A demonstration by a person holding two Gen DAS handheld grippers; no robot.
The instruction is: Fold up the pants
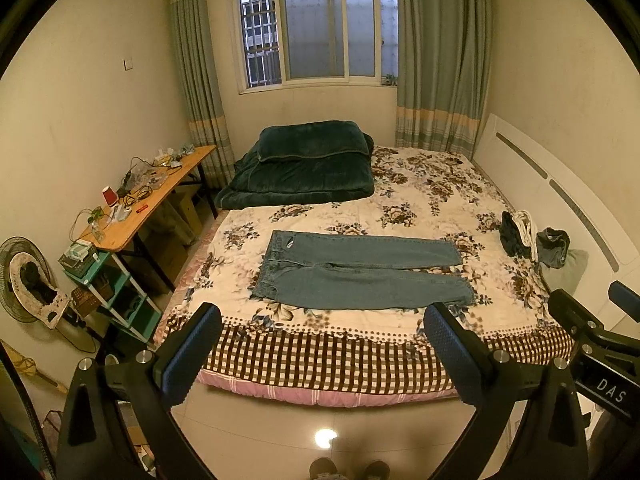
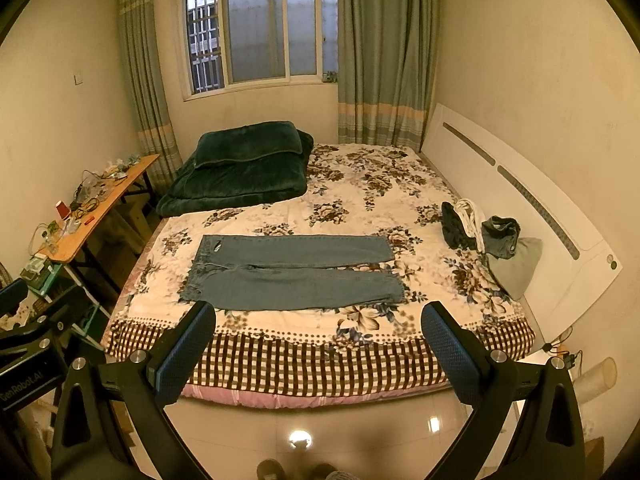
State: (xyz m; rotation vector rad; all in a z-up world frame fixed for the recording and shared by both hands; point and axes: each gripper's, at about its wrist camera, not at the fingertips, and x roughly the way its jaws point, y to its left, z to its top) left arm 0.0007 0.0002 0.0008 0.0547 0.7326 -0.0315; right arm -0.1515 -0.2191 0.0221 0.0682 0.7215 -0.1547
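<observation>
A pair of blue jeans (image 1: 360,272) lies spread flat on the flowered bedspread (image 1: 416,200), waist to the left, both legs running right side by side. The jeans also show in the right wrist view (image 2: 292,272). My left gripper (image 1: 322,320) is open and empty, held above the floor in front of the bed's near edge. My right gripper (image 2: 318,320) is open and empty at about the same distance from the bed. Part of the right gripper shows at the right edge of the left wrist view (image 1: 592,328).
A folded dark green blanket (image 1: 304,164) lies at the bed's far left. A small pile of clothes (image 1: 532,238) and a pillow (image 2: 516,264) sit by the white headboard (image 1: 560,196) on the right. A cluttered wooden desk (image 1: 148,200), shelf and fan (image 1: 28,280) stand left.
</observation>
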